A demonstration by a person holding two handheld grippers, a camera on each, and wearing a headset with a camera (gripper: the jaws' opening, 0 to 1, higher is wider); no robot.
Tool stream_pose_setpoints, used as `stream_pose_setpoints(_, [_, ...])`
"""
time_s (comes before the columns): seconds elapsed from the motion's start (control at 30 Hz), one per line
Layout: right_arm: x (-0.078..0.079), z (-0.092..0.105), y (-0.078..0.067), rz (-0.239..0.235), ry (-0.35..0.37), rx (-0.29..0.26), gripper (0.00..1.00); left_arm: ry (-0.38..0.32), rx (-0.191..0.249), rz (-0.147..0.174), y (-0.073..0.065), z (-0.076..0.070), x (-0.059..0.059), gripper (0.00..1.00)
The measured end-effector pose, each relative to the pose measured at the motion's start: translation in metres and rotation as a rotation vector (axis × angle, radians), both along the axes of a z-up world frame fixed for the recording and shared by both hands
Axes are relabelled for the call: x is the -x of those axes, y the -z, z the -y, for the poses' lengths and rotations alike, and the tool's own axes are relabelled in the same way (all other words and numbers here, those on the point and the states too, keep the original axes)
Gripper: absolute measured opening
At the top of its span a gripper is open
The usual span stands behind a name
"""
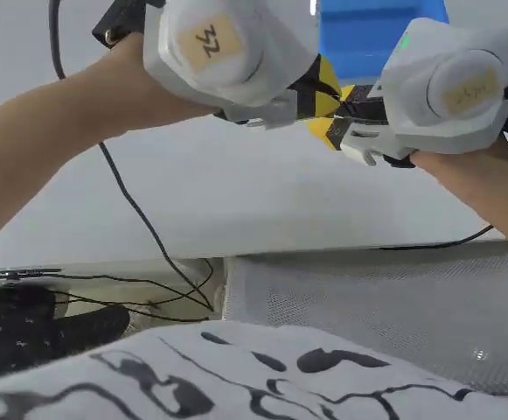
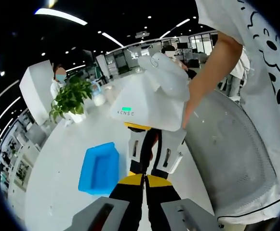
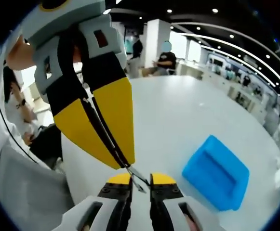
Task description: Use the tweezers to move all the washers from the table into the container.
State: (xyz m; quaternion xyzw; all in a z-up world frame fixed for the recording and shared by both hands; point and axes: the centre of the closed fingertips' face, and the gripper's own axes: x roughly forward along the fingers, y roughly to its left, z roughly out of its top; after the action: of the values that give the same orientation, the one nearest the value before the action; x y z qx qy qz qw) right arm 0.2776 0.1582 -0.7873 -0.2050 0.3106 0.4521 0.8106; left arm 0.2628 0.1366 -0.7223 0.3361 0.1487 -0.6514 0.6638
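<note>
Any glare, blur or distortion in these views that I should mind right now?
Head view: white table washed out, almost shadowless. Left gripper view: strong fisheye bending, bright ceiling lights, blue container clear. Right gripper view: tweezers sharp, room edges curved.

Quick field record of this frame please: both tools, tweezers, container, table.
left tool: shut on the tweezers, held above the table
right tool: facing the left tool tip to tip, jaws slightly apart around the tweezers' tip
tweezers: clamped between the left tool's yellow jaws, metal tip sticking out
container: blue, open top, on the table beside the tools; contents too small to tell
table: white, below both tools
</note>
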Motion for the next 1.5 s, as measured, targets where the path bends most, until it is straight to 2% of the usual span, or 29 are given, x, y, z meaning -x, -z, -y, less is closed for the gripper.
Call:
stream_pose_setpoints(0.17, [-0.008, 0.011, 0.006, -0.032, 0.051, -0.035, 0.1, 0.021, -0.007, -0.006, 0.005, 0.011, -0.007, 0.0])
stream_pose_setpoints(0.23, [-0.01, 0.013, 0.01, -0.046, 0.054, -0.049, 0.1, 0.019, -0.012, -0.022, 0.008, 0.013, -0.009, 0.0])
stream_pose_setpoints(0.4, [-0.013, 0.013, 0.018, -0.08, 0.049, -0.083, 0.1, 0.004, -0.036, -0.043, 0.016, 0.016, -0.013, 0.0])
stream_pose_setpoints(0.5, [-0.017, 0.012, 0.02, -0.09, 0.046, -0.107, 0.1, -0.012, -0.05, -0.042, 0.019, 0.016, -0.016, 0.0])
stream_pose_setpoints(0.8, [-0.023, 0.013, 0.027, -0.116, 0.011, -0.126, 0.1, -0.06, -0.077, -0.061, 0.025, 0.018, -0.026, 0.0])
stream_pose_setpoints(0.9, [-0.023, 0.014, 0.029, -0.128, 0.002, -0.133, 0.1, -0.069, -0.084, -0.072, 0.026, 0.018, -0.025, 0.0])
stream_pose_setpoints(1.1, [-0.025, 0.014, 0.03, -0.135, -0.004, -0.151, 0.1, -0.078, -0.097, -0.067, 0.027, 0.02, -0.027, 0.0])
stream_pose_setpoints(1.33, [-0.027, 0.015, 0.038, -0.151, -0.014, -0.16, 0.1, -0.092, -0.125, -0.069, 0.036, 0.022, -0.03, 0.0])
stream_pose_setpoints(1.5, [-0.027, 0.014, 0.036, -0.155, -0.025, -0.171, 0.11, -0.105, -0.129, -0.066, 0.034, 0.023, -0.03, 0.0])
